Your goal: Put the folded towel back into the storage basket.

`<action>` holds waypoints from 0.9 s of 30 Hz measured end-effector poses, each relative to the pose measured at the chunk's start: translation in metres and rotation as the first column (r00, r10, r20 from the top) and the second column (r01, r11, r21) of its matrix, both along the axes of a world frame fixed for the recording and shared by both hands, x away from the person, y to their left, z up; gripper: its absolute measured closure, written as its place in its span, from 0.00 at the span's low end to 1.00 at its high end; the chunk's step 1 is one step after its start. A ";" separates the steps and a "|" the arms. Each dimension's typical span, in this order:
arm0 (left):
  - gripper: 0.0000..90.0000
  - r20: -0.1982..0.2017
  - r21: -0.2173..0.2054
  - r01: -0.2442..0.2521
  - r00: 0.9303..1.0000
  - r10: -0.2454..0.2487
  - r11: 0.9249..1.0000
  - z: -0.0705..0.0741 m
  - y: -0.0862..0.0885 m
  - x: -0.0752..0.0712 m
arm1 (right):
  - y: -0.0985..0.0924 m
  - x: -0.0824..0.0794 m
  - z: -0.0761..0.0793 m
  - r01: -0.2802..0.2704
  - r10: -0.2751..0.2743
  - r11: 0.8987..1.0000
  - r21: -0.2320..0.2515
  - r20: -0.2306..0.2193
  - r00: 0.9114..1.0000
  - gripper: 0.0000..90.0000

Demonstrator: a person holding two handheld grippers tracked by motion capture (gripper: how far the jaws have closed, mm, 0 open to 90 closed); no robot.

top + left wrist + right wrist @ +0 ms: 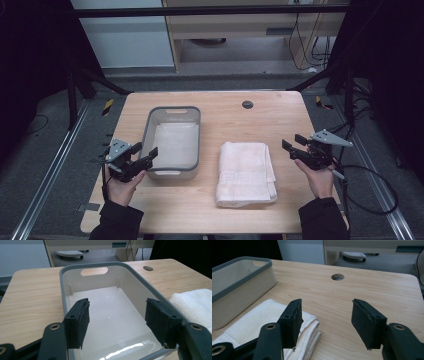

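hovering both claws spread and empty, we are holding the left claw [145, 153] over the bin [148, 131] and the right claw [292, 145] beside the towel [246, 172], readying a pickup.

No readable text, labels, brands, numbers or signs anywhere: none on tub [172, 137], none on towel [246, 172], none on table [260, 120].

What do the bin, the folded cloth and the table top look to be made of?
Bin: probably moulded plastic, glossy cream inside with light reflections on its floor, matte grey rim.
Folded cloth: white terry-like fabric, soft looped pile and stacked edges.
Table top: light wood or wood-look laminate, visible grain, matte.
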State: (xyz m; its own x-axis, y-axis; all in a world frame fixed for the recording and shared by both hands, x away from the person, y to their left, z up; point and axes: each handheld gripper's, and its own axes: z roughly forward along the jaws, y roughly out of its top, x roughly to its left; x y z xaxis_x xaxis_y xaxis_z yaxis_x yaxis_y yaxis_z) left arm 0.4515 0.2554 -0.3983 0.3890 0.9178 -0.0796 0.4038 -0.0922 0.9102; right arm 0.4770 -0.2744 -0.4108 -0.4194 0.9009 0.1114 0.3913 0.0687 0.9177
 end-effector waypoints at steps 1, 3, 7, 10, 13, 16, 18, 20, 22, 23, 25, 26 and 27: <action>0.39 0.000 -0.001 0.004 1.000 -0.004 1.000 0.000 -0.002 0.000 | 0.000 0.000 0.000 0.000 0.000 1.000 0.000 0.000 1.000 0.47; 0.39 -0.002 -0.002 0.012 1.000 -0.012 1.000 0.000 -0.006 0.001 | 0.002 0.001 0.001 -0.006 0.006 1.000 0.010 0.003 1.000 0.47; 0.39 -0.001 0.000 0.029 1.000 -0.029 1.000 0.001 -0.015 0.002 | 0.007 0.004 0.004 -0.019 0.019 1.000 0.009 0.004 1.000 0.47; 0.39 0.002 -0.004 0.044 0.999 -0.044 0.999 0.002 -0.023 0.002 | 0.010 0.006 0.007 -0.028 0.028 1.000 0.007 0.007 1.000 0.47; 0.39 0.002 0.003 0.059 0.998 -0.059 0.998 0.003 -0.030 0.002 | 0.012 0.007 0.008 -0.031 0.031 0.999 0.010 0.008 0.999 0.47; 0.39 0.002 0.003 0.075 0.997 -0.075 0.997 0.004 -0.038 0.003 | 0.013 0.008 0.010 -0.035 0.034 0.999 0.011 0.013 0.999 0.47; 0.39 0.000 0.004 0.088 0.996 -0.088 0.996 0.003 -0.045 0.003 | 0.014 0.010 0.011 -0.036 0.036 0.999 0.012 0.015 0.999 0.48; 0.39 0.000 0.007 0.098 0.995 -0.098 0.995 0.003 -0.051 0.003 | 0.015 0.011 0.012 -0.037 0.037 0.999 0.014 0.018 0.999 0.48; 0.39 0.001 0.007 0.113 0.994 -0.113 0.994 0.003 -0.059 0.002 | 0.016 0.012 0.014 -0.044 0.044 0.999 0.018 0.021 0.999 0.48; 0.39 0.001 0.007 0.113 0.994 -0.113 0.994 0.003 -0.059 0.002 | 0.016 0.012 0.014 -0.044 0.044 0.999 0.018 0.021 0.999 0.48; 0.39 0.000 0.008 0.125 0.992 -0.125 0.992 0.002 -0.065 0.002 | 0.017 0.013 0.014 -0.047 0.047 0.999 0.023 0.022 0.999 0.48; 0.39 -0.002 0.009 0.137 0.991 -0.137 0.991 0.002 -0.072 0.002 | 0.018 0.014 0.014 -0.054 0.053 0.998 0.025 0.021 0.998 0.48; 0.39 -0.002 0.009 0.137 0.991 -0.137 0.991 0.002 -0.072 0.002 | 0.018 0.014 0.014 -0.054 0.053 0.998 0.025 0.021 0.998 0.48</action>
